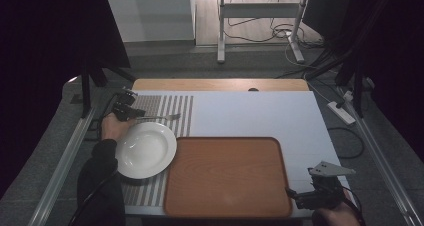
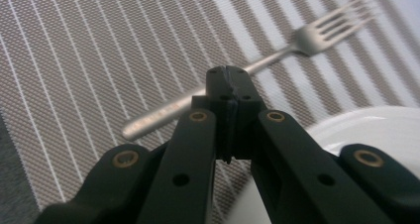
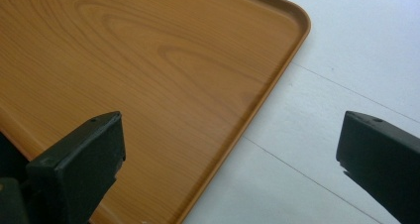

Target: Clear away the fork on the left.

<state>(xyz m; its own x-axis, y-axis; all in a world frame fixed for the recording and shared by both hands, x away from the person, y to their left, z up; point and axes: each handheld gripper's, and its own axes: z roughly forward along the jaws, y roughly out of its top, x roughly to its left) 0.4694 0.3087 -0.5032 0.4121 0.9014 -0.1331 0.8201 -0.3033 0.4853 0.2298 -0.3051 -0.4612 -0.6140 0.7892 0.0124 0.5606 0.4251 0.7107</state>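
**Fork held at the far-left corner of the setting**

On the white table (image 1: 250, 111), start with the wooden tray (image 1: 227, 176), which lies bare in the middle near the person. Beside its left edge a striped placemat (image 1: 170, 108) carries a white plate (image 1: 145, 150). Just beyond the plate's far rim, the fork (image 2: 297, 43) sits in the left gripper (image 2: 229, 80), whose jaws are pressed together on the handle about midway along, tines pointing right. From the pictures I cannot tell whether the fork rests on the mat or hangs just above it. To do this well, keep the fork level, carry it clear of the plate rim, and avoid twisting, since a mid-handle pinch lets it pivot. Near the tray's right corner, the right gripper (image 3: 230, 149) waits with jaws spread wide, holding nothing.
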